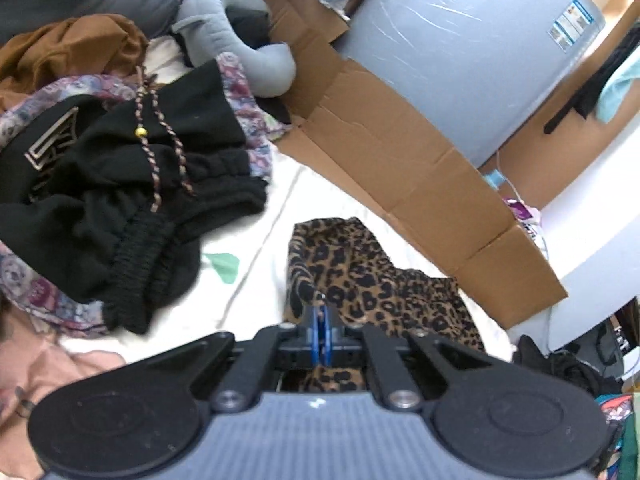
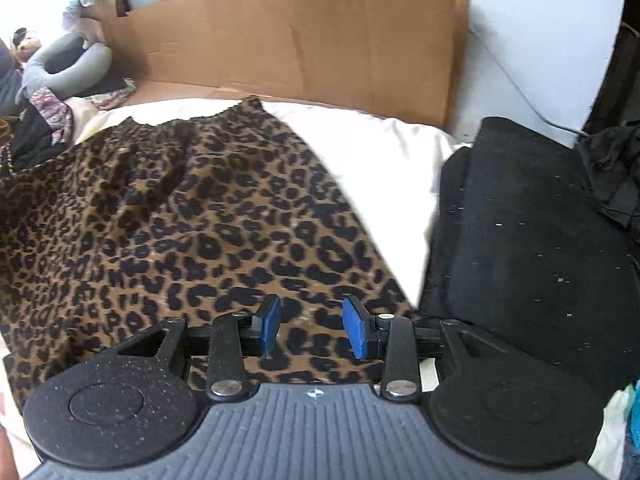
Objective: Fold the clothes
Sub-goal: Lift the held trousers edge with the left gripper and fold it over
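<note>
Left wrist: left gripper clamped on edge of leopard-print garment, lifted off white sheet; black clothes pile alongside.

Right wrist: right gripper parted, empty, above leopard-print garment spread flat.

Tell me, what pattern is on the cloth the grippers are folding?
Leopard print: black spots on brown. The leopard cloth shows best in the right wrist view.

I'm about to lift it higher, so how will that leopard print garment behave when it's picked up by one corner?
Probably floppy: the leopard print garment folds and drapes from the left gripper, shut on its edge. Likely light, since a small pinch holds it. It may slide across the white sheet.
</note>
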